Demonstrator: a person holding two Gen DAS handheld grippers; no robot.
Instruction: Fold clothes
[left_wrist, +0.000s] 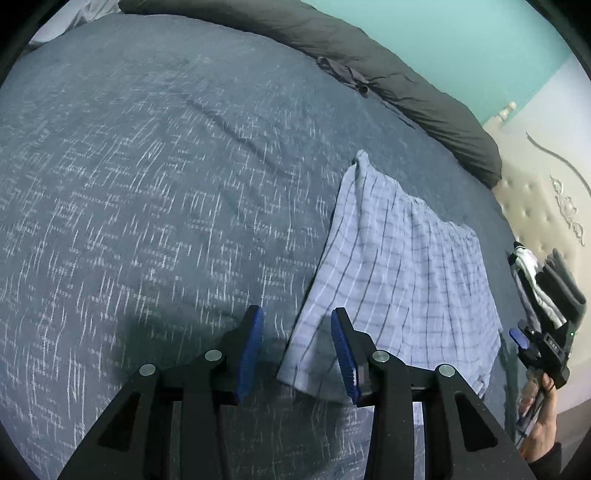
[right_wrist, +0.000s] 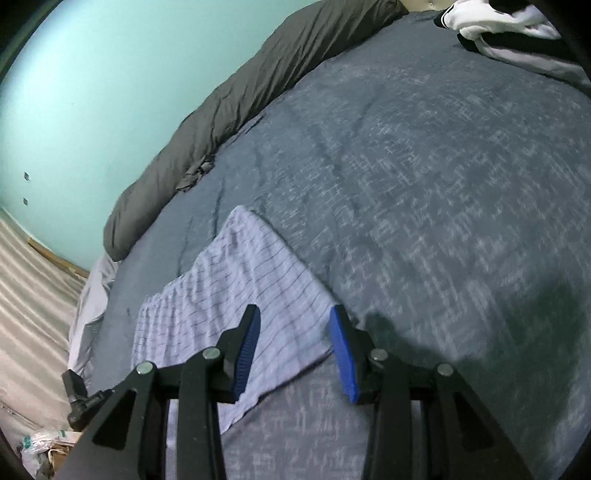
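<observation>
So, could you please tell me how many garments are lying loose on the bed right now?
3, possibly more hidden. The light plaid garment lies flat beneath both open tools; a small dark garment sits by the grey duvet; a black-and-white garment is bunched at the bed's far corner.

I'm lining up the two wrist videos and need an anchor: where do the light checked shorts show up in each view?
Left wrist view: the checked shorts lie right of centre on the blue bedspread, partly behind the right jaw.
Right wrist view: the shorts lie lower left of centre, behind the left jaw.
Shared landmark: the dark grey duvet roll along the teal wall.
</observation>
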